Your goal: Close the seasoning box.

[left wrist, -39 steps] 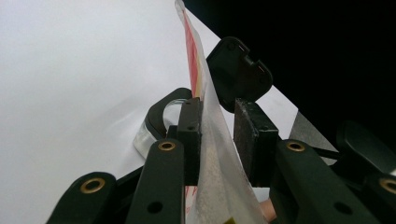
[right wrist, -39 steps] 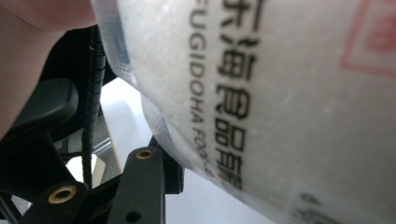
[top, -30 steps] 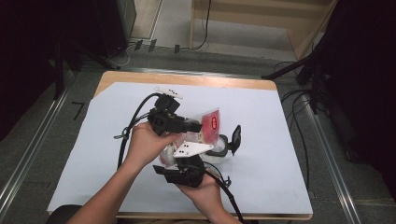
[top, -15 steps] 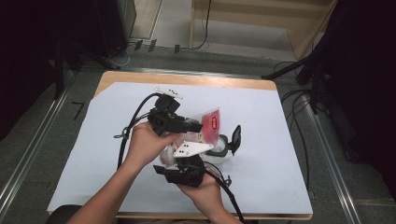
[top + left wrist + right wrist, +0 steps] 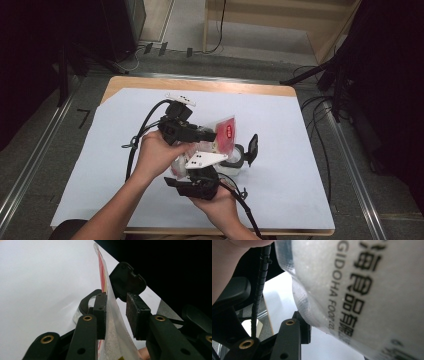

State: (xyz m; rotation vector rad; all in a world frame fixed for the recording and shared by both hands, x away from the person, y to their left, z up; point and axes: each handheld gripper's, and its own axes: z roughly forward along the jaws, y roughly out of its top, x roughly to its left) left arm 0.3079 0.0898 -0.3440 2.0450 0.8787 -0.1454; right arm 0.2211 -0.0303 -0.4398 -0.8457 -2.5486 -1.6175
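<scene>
The plastic pouch [image 5: 225, 134], clear with a red label and black print, is held up above the middle of the white-covered table [image 5: 300, 165], between the two grippers. In the left gripper view the left gripper [image 5: 117, 312] has the pouch between its jaws: one pad lies against it, the other stands slightly off. The right gripper [image 5: 197, 182] is seen below the pouch, and whether its jaws clamp it cannot be told.
</scene>
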